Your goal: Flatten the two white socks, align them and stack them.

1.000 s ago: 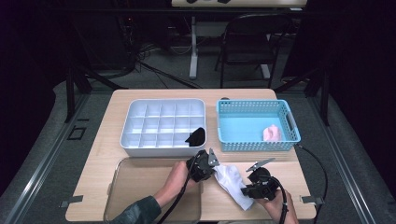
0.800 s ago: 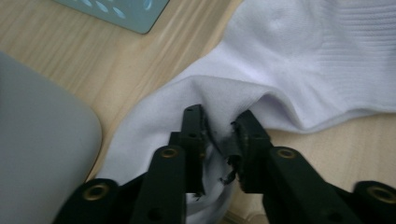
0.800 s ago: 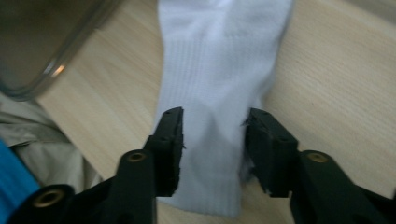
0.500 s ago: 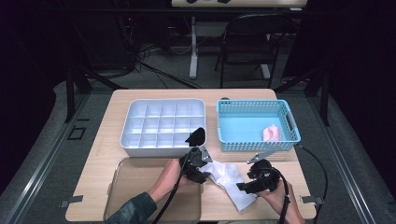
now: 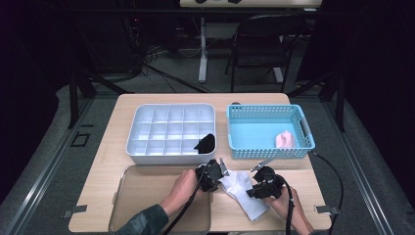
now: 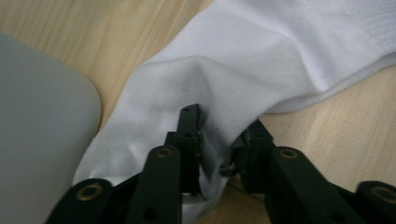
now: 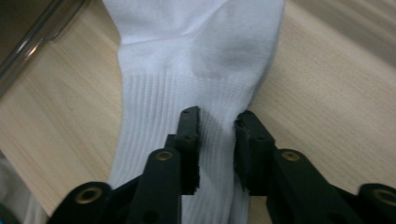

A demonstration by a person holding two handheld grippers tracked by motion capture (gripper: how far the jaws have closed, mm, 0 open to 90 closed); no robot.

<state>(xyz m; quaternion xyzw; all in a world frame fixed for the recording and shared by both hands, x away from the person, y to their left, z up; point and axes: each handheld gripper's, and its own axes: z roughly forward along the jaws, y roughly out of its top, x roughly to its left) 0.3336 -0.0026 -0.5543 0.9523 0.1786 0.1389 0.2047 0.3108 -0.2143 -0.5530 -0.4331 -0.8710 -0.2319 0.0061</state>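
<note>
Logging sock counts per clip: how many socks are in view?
3: white sock on the table between the hand-held grippers, black one in the divided tray, pink one in the blue basket. Others could be hidden.

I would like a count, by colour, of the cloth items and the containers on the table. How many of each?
White: 2, the sock and the divided tray
Black: 1, the cloth in the divided tray
Pink: 1, the cloth in the basket
Blue: 1, the basket
Clear: 1, the flat tray
Total: 6

A dark room with grey floor (image 5: pixel 58 161), a black chair (image 5: pixel 259 46) and cables behind the wooden table (image 5: pixel 161 99).
</note>
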